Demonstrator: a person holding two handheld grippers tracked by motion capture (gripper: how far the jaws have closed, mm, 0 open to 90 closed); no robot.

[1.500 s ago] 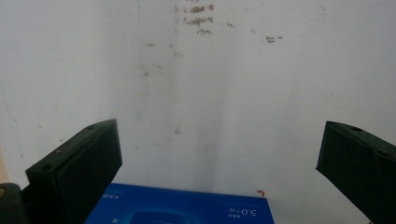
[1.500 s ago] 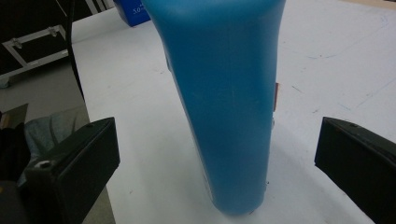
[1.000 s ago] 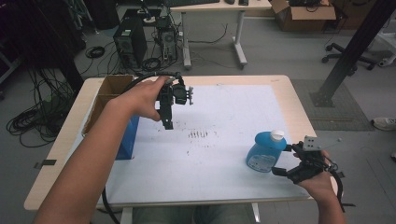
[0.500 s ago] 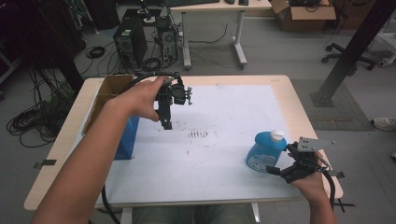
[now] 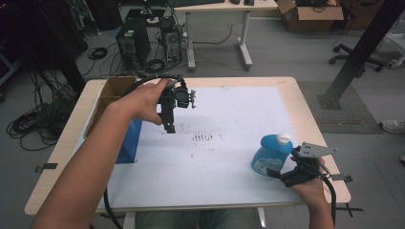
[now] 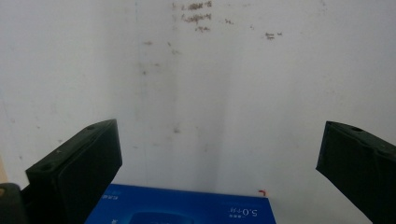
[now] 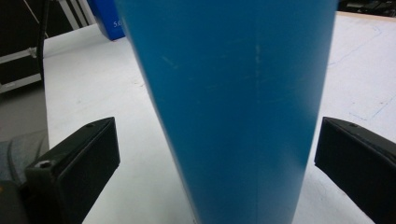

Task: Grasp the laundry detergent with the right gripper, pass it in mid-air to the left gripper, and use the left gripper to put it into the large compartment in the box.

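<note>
While it stands upright on the table, blue bottle between wide-open, non-touching jaws of right gripper.

1. Lab or tech workshop, bare grey floor.
2. Landmark: worktable, light wood top covered with a stained white sheet.
3. Behind the worktable: two desktop PC towers standing on the floor, loose cables coiled to its left.
4. Farther behind: second desk on white legs, cardboard box beside it.
5. Right of the worktable: black slanted stand post on a base plate, office chair base behind that.
</note>
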